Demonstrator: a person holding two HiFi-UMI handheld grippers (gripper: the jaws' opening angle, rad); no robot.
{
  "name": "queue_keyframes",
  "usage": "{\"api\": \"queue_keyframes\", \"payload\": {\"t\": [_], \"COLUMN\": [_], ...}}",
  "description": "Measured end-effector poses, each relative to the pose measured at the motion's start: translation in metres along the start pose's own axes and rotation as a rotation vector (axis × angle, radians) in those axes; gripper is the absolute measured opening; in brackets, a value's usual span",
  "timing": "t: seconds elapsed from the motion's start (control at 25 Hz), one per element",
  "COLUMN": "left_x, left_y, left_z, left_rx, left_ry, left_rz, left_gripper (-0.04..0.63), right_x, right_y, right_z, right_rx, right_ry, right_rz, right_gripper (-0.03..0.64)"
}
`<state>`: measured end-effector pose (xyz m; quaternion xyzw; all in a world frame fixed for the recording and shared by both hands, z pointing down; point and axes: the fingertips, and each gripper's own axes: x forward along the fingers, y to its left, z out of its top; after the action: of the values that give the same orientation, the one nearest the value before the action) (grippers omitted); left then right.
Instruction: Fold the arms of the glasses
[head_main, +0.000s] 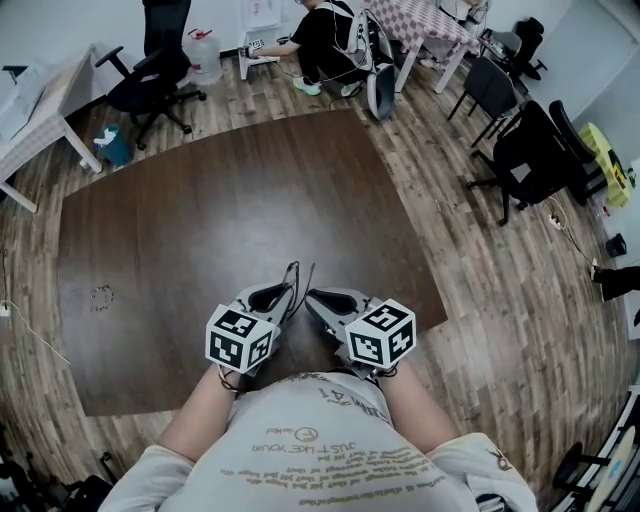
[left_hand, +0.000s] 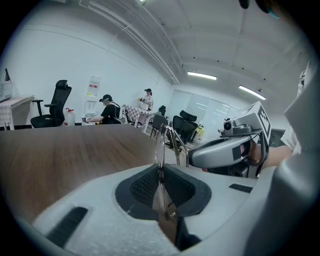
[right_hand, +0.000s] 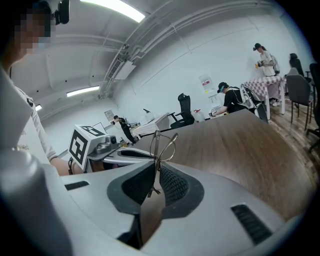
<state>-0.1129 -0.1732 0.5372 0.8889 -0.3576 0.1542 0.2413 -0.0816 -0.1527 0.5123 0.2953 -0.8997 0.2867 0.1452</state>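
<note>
Near the person's chest, the left gripper (left_hand: 161, 187) and right gripper (right_hand: 152, 184) sit tip to tip, both clamped on the glasses (head_main: 297, 281). The glasses stick out toward twelve o'clock over the table (head_main: 200, 230)'s near edge. Either hand looks equally close for folding.

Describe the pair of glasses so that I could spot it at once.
Find the big dark brown table. Over its near edge the left gripper and right gripper, each bearing a black-and-white marker cube, meet tip to tip. The glasses are clamped in both: the only thin wire thing, with clear lenses, between two bulky grey tools.
</note>
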Motion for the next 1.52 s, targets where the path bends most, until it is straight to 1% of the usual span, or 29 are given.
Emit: {"api": "queue_keyframes", "payload": {"t": [0.16,0.56,0.88,1.08,1.2,1.28,1.36,1.44,1.52], "left_x": [0.003,0.005,0.004,0.003,0.0,-0.003,-0.006,-0.008,-0.009], "left_y": [-0.007,-0.016,-0.014,-0.001,0.008,0.018,0.031,0.045,0.058], "left_z": [-0.001,-0.006,-0.006,-0.005,-0.006,-0.007,-0.009,-0.014,-0.022], "left_rx": [0.007,0.014,0.011,-0.007,-0.005,0.008,0.032,0.057,0.072], "left_ry": [0.01,0.023,0.024,0.011,0.015,0.023,0.04,0.064,0.092], "left_rz": [-0.018,-0.033,-0.024,0.015,0.054,0.098,0.161,0.225,0.271], "left_gripper": [0.043,0.043,0.043,0.042,0.042,0.041,0.043,0.043,0.043], "right_x": [0.001,0.001,0.002,0.003,0.001,0.0,-0.001,-0.001,-0.001], "right_y": [-0.001,0.001,0.0,-0.002,-0.002,-0.003,-0.005,-0.005,-0.006], "right_z": [0.001,-0.002,-0.002,-0.001,0.0,0.002,0.003,0.004,0.002], "right_rx": [-0.015,-0.017,-0.016,-0.015,-0.011,-0.005,0.001,0.005,0.008], "right_ry": [0.009,0.013,0.016,0.008,-0.008,-0.022,-0.032,-0.037,-0.039], "right_rz": [0.0,0.009,0.008,0.0,-0.009,-0.018,-0.024,-0.025,-0.027], "right_gripper": [0.041,0.041,0.04,0.04,0.035,0.029,0.026,0.025,0.025]}}
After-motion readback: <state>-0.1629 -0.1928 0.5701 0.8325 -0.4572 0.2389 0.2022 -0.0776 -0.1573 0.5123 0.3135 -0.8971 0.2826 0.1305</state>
